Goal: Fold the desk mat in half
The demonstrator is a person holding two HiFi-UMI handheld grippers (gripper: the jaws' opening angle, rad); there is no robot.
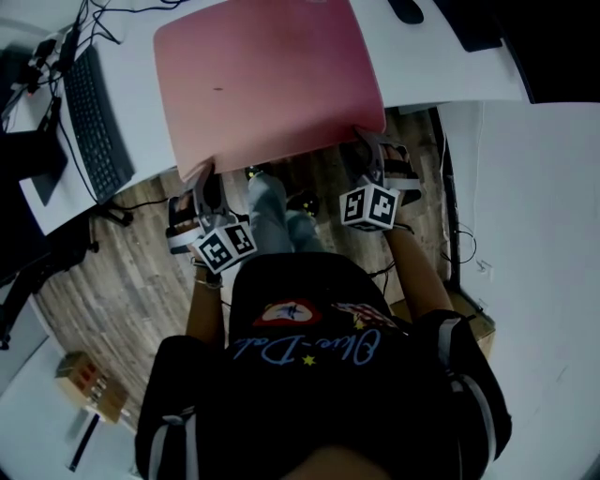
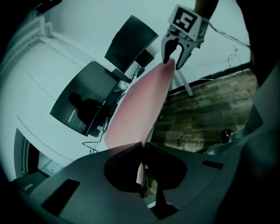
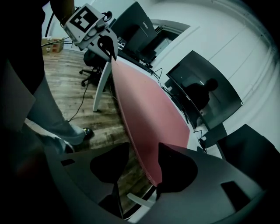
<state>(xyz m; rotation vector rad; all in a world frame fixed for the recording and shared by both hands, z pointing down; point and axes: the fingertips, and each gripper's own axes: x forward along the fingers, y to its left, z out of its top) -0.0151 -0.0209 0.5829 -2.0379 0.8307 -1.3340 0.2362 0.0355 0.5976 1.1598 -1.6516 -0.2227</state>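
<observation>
The left gripper (image 2: 142,151) is pinching the near left corner of the pink desk mat (image 1: 267,80), while the right gripper (image 3: 140,162) is standing spread around its near right corner. The mat is lying at the head view's top centre, its long axis running left to right and its near edge overhanging the white desk (image 1: 422,66). A keyboard (image 1: 94,117) is sitting to its left, and wooden floor (image 1: 122,272) is showing below.

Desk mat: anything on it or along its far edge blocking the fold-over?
Nothing visible does. The desk mat is bare on top; the keyboard lies off its left side, a dark object beyond its far right corner.
</observation>
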